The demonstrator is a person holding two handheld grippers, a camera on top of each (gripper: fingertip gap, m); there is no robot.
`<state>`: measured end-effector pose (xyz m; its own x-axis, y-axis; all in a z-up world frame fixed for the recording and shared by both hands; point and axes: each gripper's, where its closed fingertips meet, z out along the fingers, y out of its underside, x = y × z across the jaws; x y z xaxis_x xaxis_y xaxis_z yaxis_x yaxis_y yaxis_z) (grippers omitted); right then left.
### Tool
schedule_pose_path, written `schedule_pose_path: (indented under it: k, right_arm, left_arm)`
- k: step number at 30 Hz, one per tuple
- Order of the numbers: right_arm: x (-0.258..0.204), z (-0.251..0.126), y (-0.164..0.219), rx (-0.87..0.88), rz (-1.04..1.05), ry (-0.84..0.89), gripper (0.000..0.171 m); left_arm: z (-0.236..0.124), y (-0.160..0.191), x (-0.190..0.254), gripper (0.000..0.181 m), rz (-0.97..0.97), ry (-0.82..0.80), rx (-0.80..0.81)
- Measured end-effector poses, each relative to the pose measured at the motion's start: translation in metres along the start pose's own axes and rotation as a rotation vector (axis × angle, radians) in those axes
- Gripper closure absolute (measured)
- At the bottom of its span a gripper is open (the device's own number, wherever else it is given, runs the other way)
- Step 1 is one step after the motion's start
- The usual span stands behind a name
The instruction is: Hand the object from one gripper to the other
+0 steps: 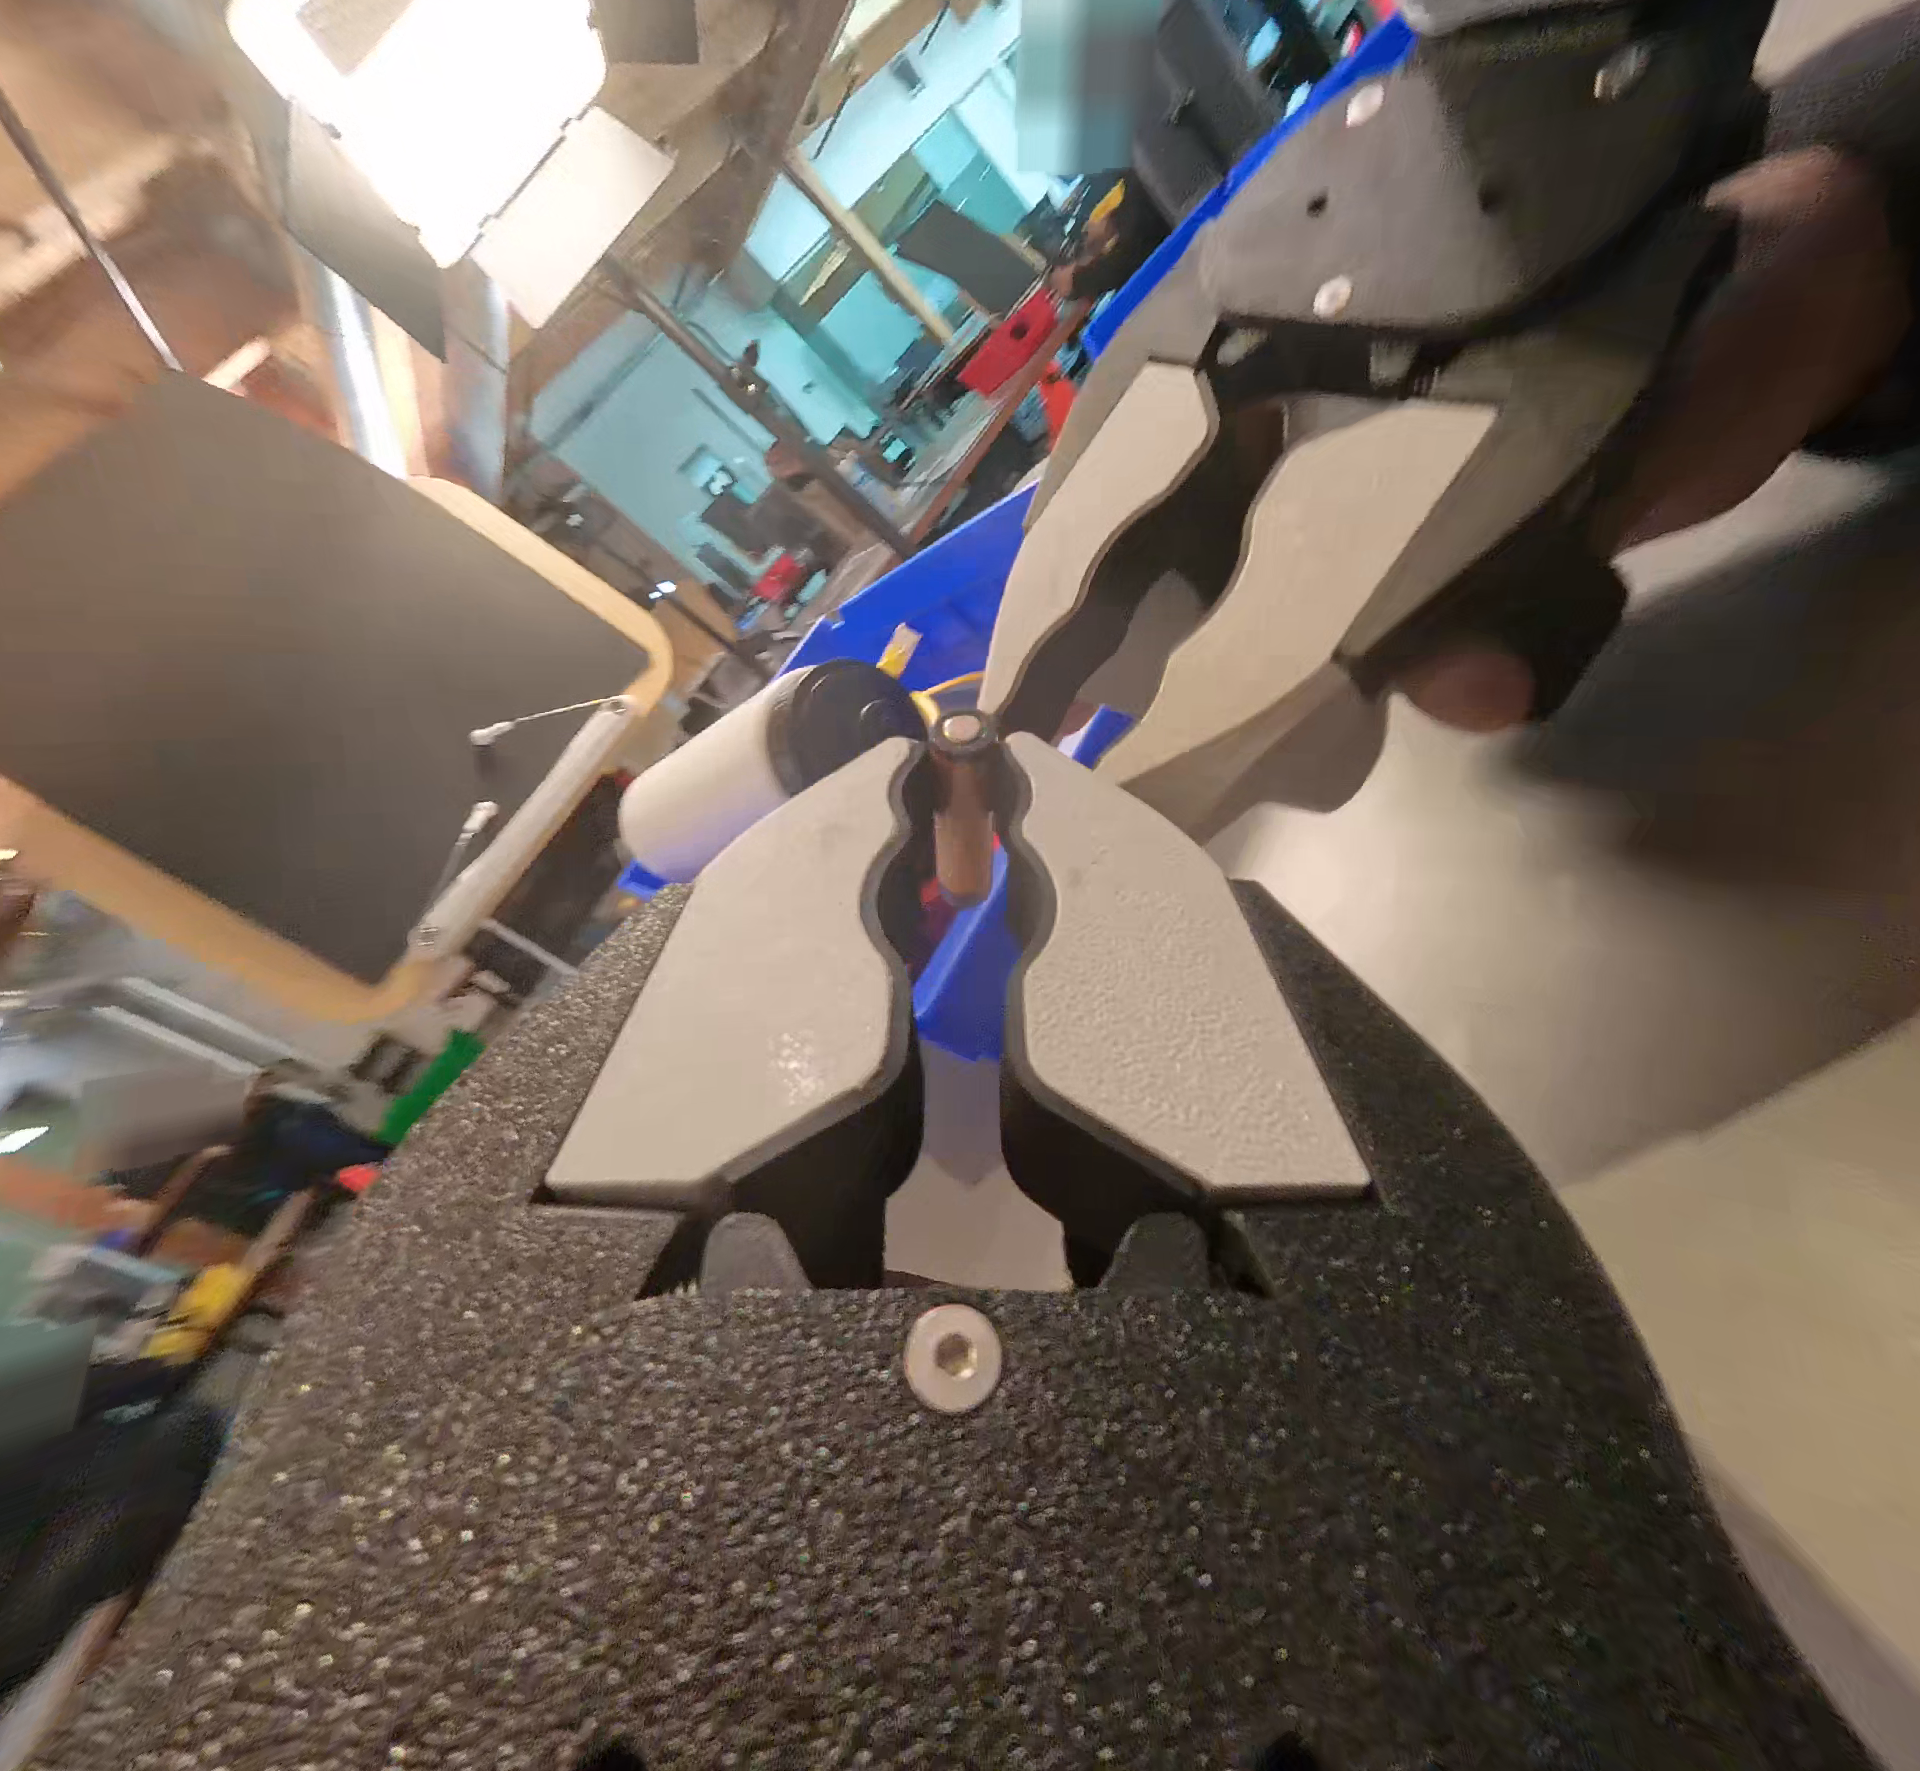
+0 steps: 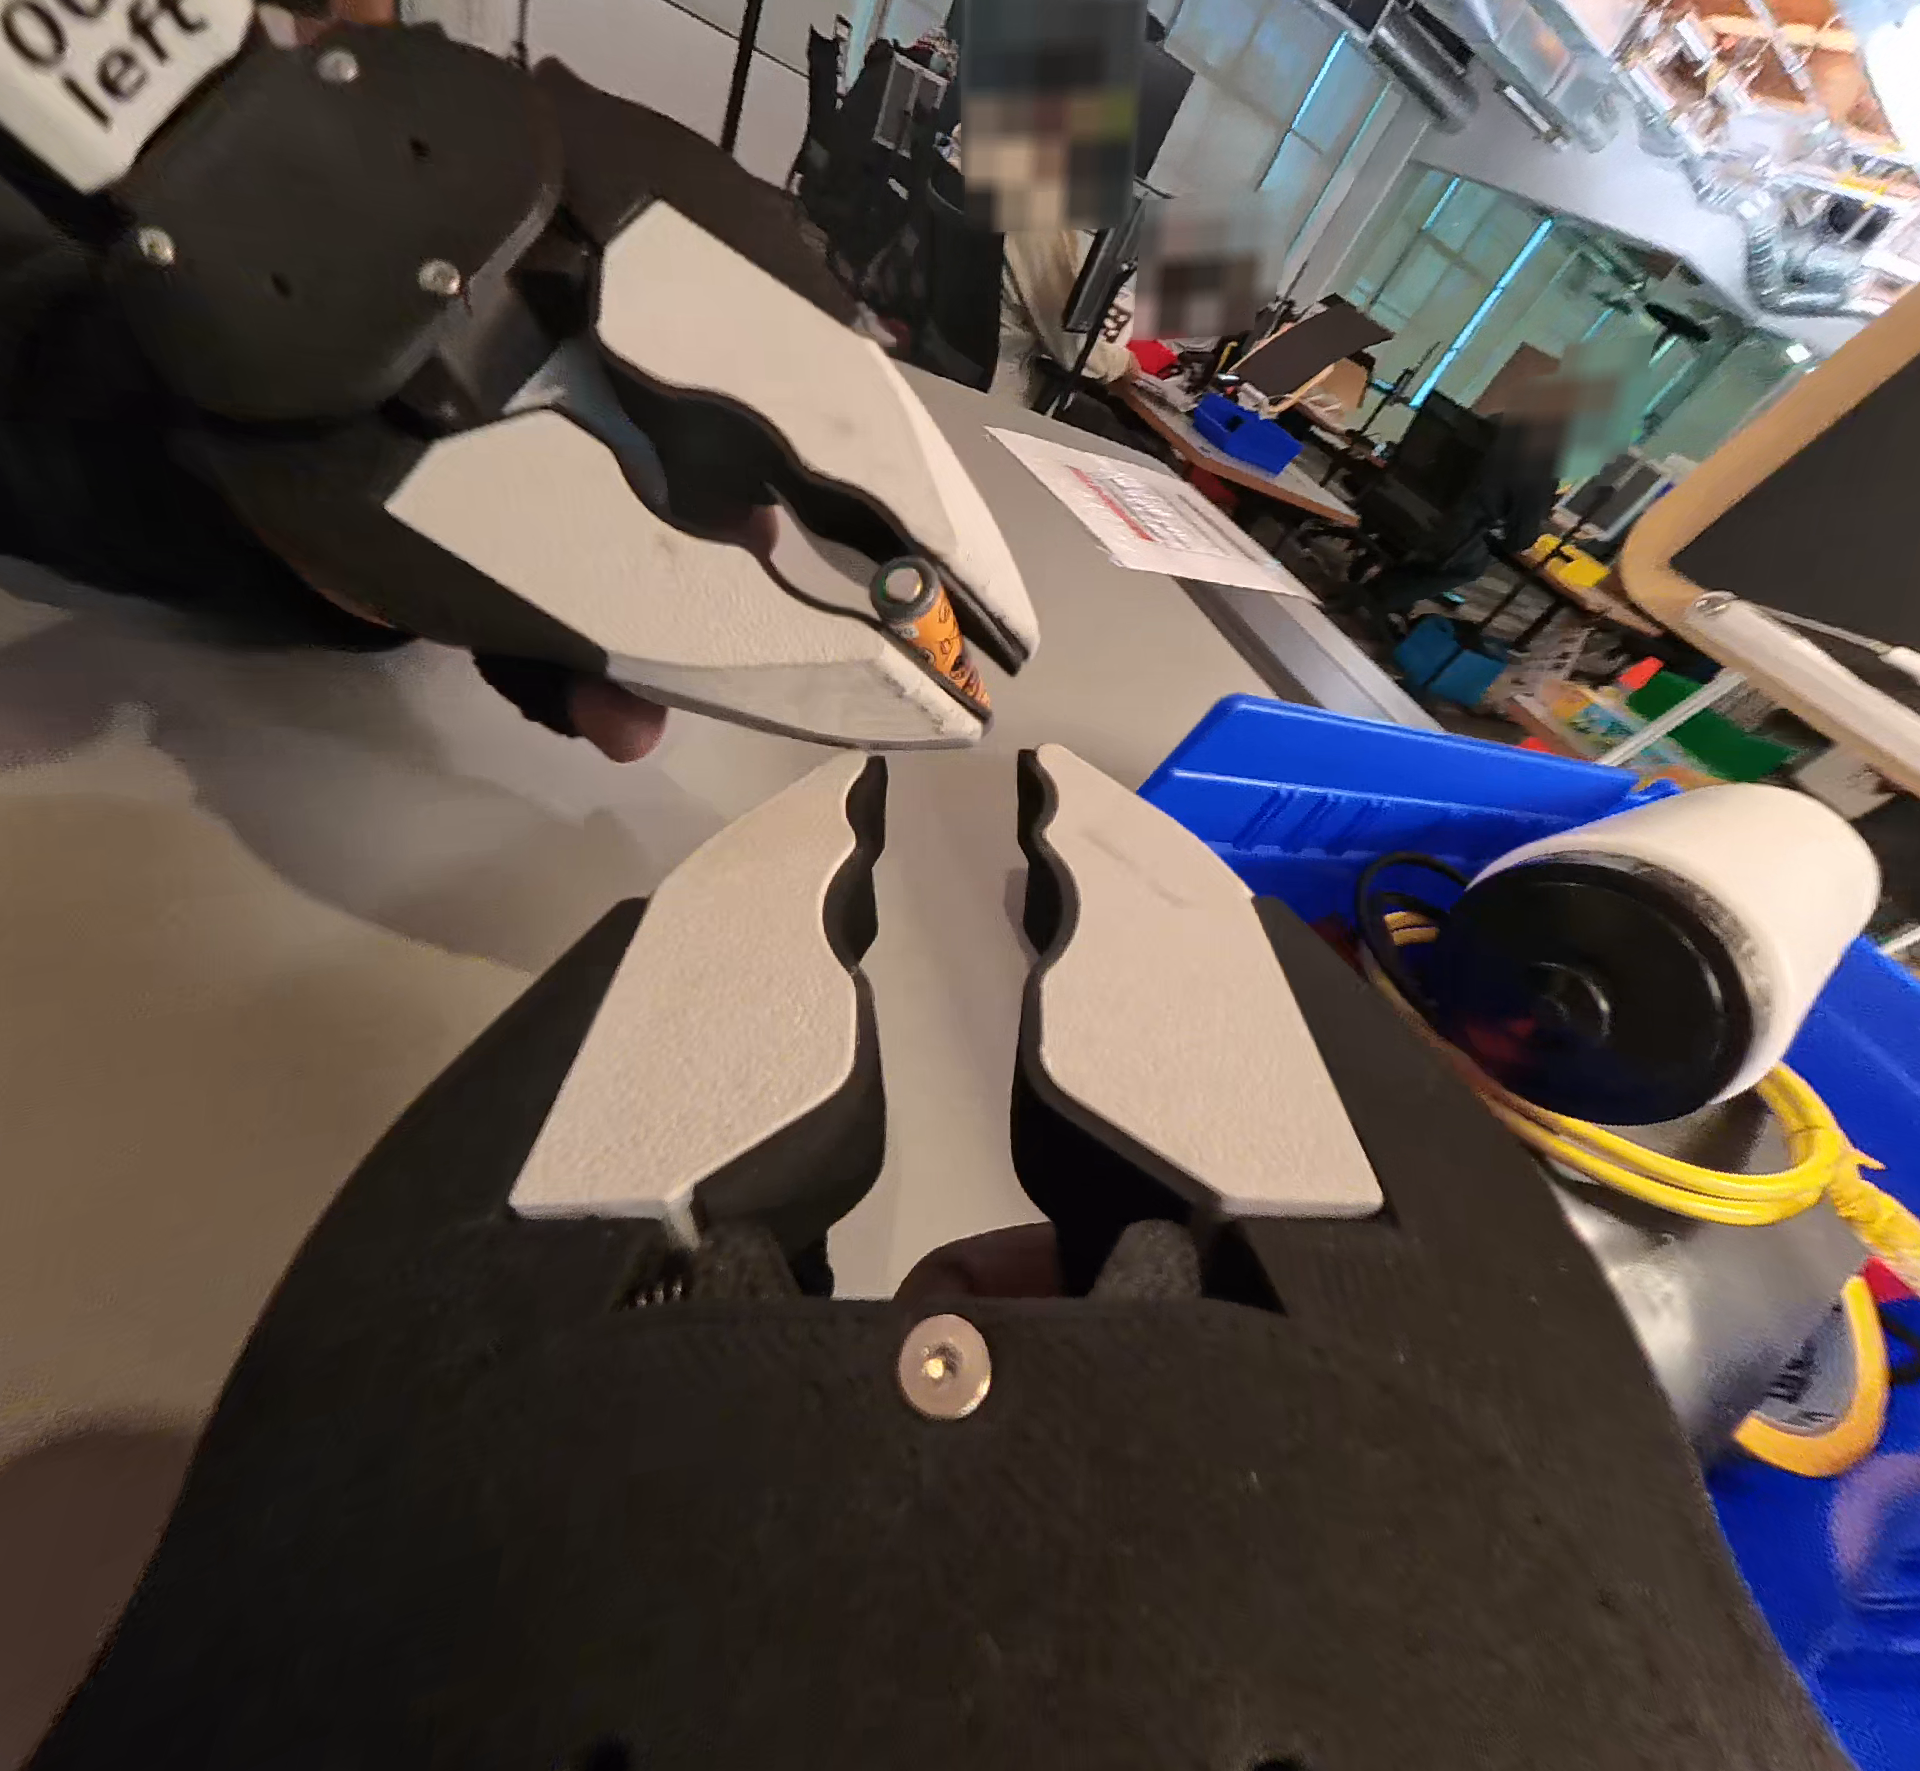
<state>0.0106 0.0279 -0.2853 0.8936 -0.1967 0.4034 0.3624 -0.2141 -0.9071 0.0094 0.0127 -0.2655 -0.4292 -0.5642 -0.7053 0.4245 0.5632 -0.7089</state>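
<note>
Battery | orange cylinder | left gripper clamped | right gripper parted

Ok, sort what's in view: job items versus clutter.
Job:
- battery, clamped in the left tool
- right tool, open just short of it

Clutter:
- blue bin
- white roller
- yellow cable
- paper sheet
- grey table

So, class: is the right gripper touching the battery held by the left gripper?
Apart. The right wrist view shows the right gripper open, grey table visible between its fingertips and the orange battery clamped in the left gripper above them.
</note>
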Motion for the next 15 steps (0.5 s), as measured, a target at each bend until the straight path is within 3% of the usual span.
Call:
schedule_pose_path:
  k: [9, 15]
  right_arm:
    - [0.006, -0.001, 0.010, -0.086, 0.081, -0.045, 0.147]
    - [-0.005, -0.002, -0.007, -0.033, 0.309, -0.148, 0.145]
  left_arm:
    - [0.002, 0.017, -0.007, 0.170, 0.175, -0.083, -0.118]
    - [0.008, 0.035, 0.006, 0.170, 0.349, -0.054, -0.220]
